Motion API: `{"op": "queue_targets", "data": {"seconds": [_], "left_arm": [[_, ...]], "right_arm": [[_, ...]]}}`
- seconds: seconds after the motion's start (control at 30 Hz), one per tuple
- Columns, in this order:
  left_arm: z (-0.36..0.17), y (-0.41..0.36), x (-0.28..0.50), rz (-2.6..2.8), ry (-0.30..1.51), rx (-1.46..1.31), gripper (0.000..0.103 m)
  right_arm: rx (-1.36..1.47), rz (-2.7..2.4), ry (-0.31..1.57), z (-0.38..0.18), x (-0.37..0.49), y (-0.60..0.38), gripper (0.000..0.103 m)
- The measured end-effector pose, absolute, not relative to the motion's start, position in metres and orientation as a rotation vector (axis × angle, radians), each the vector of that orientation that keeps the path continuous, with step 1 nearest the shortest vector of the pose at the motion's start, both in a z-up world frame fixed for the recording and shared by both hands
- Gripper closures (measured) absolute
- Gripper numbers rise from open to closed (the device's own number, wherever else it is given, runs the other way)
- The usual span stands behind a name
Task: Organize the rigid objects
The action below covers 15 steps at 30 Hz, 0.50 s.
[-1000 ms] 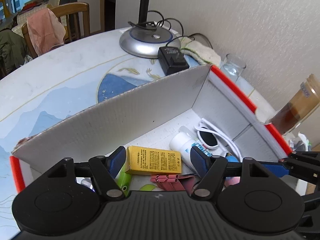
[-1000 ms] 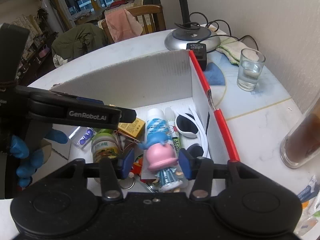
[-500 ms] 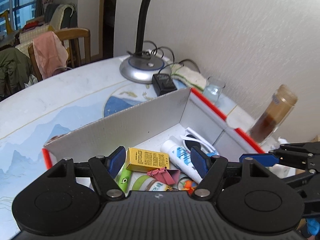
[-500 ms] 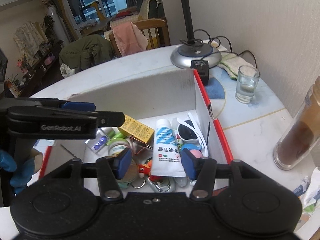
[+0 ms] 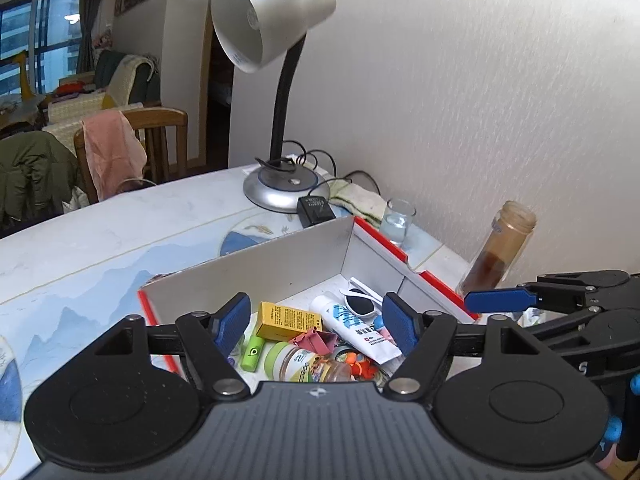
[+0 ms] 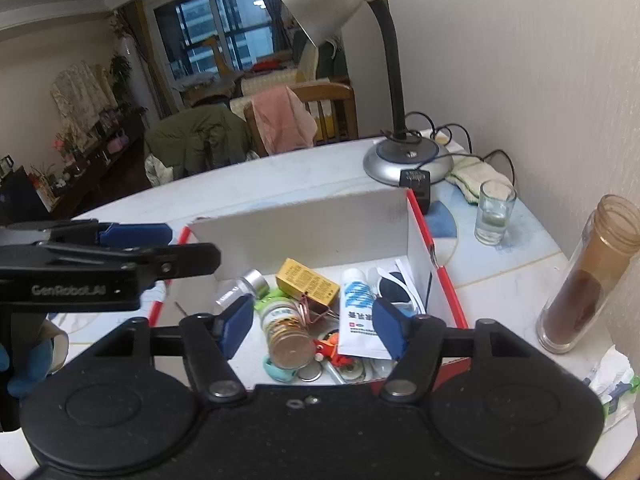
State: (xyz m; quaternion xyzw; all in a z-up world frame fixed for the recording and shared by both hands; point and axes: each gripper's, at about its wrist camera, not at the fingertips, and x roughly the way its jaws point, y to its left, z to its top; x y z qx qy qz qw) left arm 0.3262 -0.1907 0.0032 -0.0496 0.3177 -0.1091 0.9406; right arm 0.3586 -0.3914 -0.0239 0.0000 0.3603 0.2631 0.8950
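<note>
Left gripper (image 5: 316, 326): fingers apart, empty, hovering above the box (image 5: 280, 268).
Box: below and ahead of both grippers; white walls, red rim.
Contents, left to right: silver cap (image 6: 256, 280), green marker (image 5: 253, 354), jar (image 6: 286, 332), yellow carton (image 6: 308, 282), pink clip (image 5: 316, 340), tube (image 6: 358, 312), sunglasses (image 6: 394, 284).
Right gripper (image 6: 314, 326): fingers apart, empty, above the box's near edge.
Beyond the box: lamp (image 6: 408, 158), glass (image 6: 494, 212), brown bottle (image 6: 588, 276) to the right.
Progress: likely near the end; 7 or more items lie in the box, none held, and the small items seem collected.
</note>
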Motion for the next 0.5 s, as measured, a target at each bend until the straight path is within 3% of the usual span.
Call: {"op": "queue_targets", "data": {"seconds": [0.13, 0.2, 0.5], "left_arm": [[0.008, -0.184, 0.306, -0.21, 0.623, -0.113, 0.025], [0.008, -0.182, 0.298, -0.203, 0.618, -0.117, 0.025], [0.009, -0.165, 0.266, -0.156, 0.613, -0.138, 0.02]], "right_arm": [[0.013, 0.551, 0.721, -0.018, 0.348, -0.394, 0.03], [0.028, 0.555, 0.708, -0.016, 0.342, -0.396, 0.023], [0.069, 0.601, 0.657, -0.014, 0.317, -0.393, 0.016]]}}
